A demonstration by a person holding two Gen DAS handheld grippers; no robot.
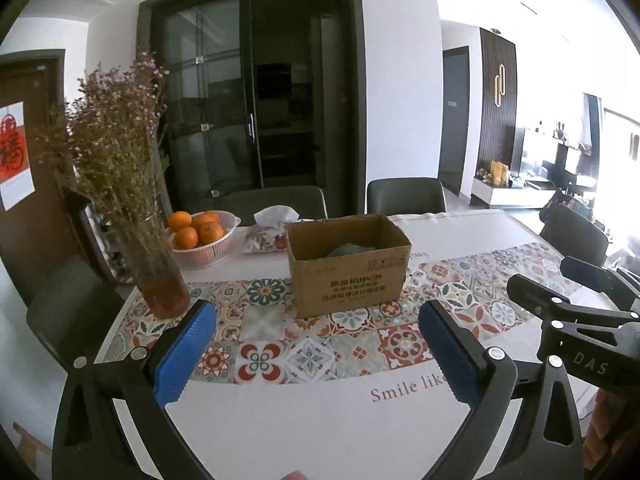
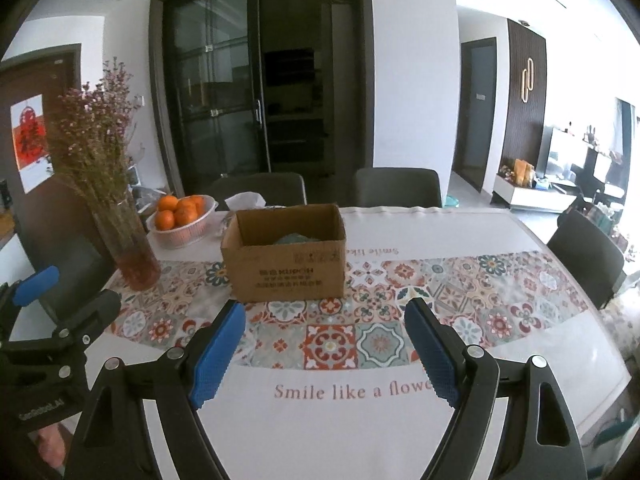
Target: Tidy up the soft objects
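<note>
Cardboard box (image 1: 347,266) stood open on the patterned tablecloth (image 1: 352,344), with a greenish soft bundle (image 1: 352,249) lying low inside it, so at least one soft object seemed already put away. Both tools hung over the near edge of the table and held nothing: the left gripper (image 1: 316,354) had its blue pads spread wide, and the right gripper (image 2: 326,346) was likewise parted and empty. Behind the box sat a floral tissue pack (image 1: 266,236), just beside a basket of oranges (image 1: 200,236), with a vase of dried flowers (image 1: 160,276) to the left. No other loose soft item showed on the cloth, so the sorting looked nearly or wholly finished, unless the tissue pack counted too
</note>
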